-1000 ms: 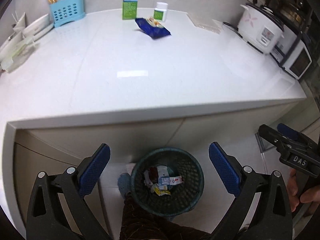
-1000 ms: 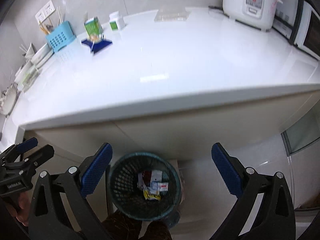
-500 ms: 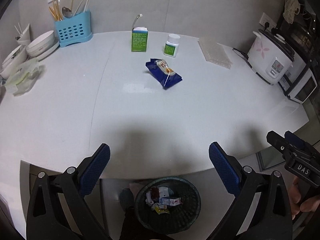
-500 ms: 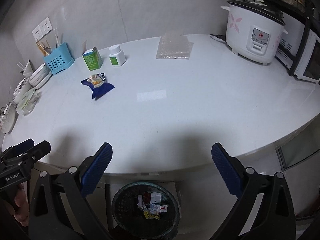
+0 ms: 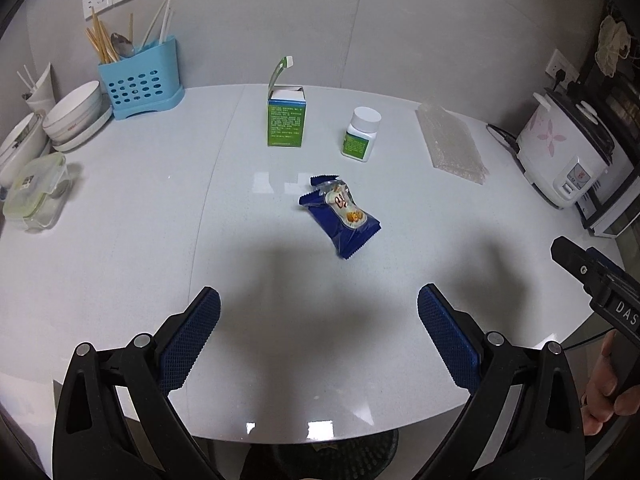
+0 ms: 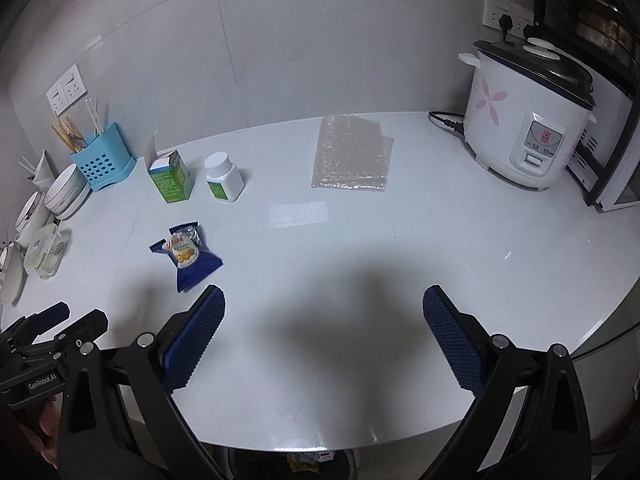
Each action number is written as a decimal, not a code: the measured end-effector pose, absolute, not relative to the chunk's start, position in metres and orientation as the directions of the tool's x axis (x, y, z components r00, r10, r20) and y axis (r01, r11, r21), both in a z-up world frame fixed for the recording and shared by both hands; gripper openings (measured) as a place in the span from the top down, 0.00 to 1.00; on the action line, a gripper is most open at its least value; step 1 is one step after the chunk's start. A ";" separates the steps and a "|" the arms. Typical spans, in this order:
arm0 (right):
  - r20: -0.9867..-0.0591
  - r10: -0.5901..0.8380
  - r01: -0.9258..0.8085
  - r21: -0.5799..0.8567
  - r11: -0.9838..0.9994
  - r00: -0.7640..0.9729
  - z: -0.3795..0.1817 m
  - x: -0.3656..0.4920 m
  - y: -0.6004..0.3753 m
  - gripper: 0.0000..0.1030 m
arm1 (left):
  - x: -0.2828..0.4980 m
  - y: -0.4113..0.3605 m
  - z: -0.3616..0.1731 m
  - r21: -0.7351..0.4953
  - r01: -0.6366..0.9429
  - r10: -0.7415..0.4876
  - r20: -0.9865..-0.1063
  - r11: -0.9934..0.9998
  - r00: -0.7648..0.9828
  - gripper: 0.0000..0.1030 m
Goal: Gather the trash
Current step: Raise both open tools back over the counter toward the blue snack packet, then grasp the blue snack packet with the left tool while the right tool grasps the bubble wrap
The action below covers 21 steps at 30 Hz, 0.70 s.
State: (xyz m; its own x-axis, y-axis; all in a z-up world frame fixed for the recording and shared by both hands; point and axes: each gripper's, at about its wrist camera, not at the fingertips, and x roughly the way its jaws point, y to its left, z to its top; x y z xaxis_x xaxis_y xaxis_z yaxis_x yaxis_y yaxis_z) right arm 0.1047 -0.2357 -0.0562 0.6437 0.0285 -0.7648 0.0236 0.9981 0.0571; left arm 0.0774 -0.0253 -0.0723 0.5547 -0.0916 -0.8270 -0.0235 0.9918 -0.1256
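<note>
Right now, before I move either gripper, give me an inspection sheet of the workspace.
Surface: white counter, bare near the grippers.
Job's things: blue snack wrapper lying flat; green carton upright, flap open; pill bottle capped; bin under the counter edge.
Clutter: utensil caddy, bowls, lidded container, bubble wrap.
Grippers: left gripper and right gripper open, empty.
Cables: cooker cord.
Surroundings: rice cooker.

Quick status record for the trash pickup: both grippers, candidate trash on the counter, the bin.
left hand-held gripper: open, empty, above counter edge
right hand-held gripper: open, empty
blue snack wrapper: lying flat mid-counter, untouched
green carton: upright, top flap open
white pill bottle: upright, capped, right of carton
bubble-wrap sheet: flat, near rice cooker
trash bin: below counter edge, mostly hidden
</note>
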 end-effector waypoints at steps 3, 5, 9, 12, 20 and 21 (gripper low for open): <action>-0.767 0.022 0.030 0.054 0.998 0.641 -0.056 0.122 -0.234 0.07 | 0.093 -0.026 -0.073 -0.118 -0.018 -0.088 -0.831 0.993 0.549 0.06; -0.770 0.017 0.035 0.052 0.998 0.638 -0.057 0.134 -0.234 0.07 | 0.103 -0.026 -0.074 -0.112 -0.016 -0.086 -0.835 0.994 0.543 0.06; -0.783 0.013 0.047 0.054 0.997 0.622 -0.066 0.150 -0.234 0.07 | 0.123 -0.025 -0.084 -0.109 -0.013 -0.087 -0.851 0.994 0.518 0.06; -0.796 0.006 0.063 0.055 0.997 0.605 -0.075 0.162 -0.235 0.07 | 0.137 -0.026 -0.094 -0.101 -0.007 -0.084 -0.864 0.995 0.497 0.06; -0.822 -0.001 0.103 0.070 0.992 0.570 -0.097 0.185 -0.241 0.07 | 0.171 -0.031 -0.117 -0.093 0.019 -0.092 -0.889 0.995 0.450 0.06; -0.823 -0.004 0.106 0.069 0.992 0.569 -0.098 0.189 -0.243 0.07 | 0.176 -0.032 -0.121 -0.094 0.024 -0.095 -0.892 0.995 0.442 0.06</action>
State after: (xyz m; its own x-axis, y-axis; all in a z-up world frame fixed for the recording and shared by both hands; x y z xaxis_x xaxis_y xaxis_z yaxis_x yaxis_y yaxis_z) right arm 0.1894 -0.2428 -0.0981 0.5687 -0.0036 -0.8226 0.1064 0.9919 0.0693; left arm 0.1763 -0.0322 -0.1206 0.4417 -0.0945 -0.8922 0.0238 0.9953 -0.0937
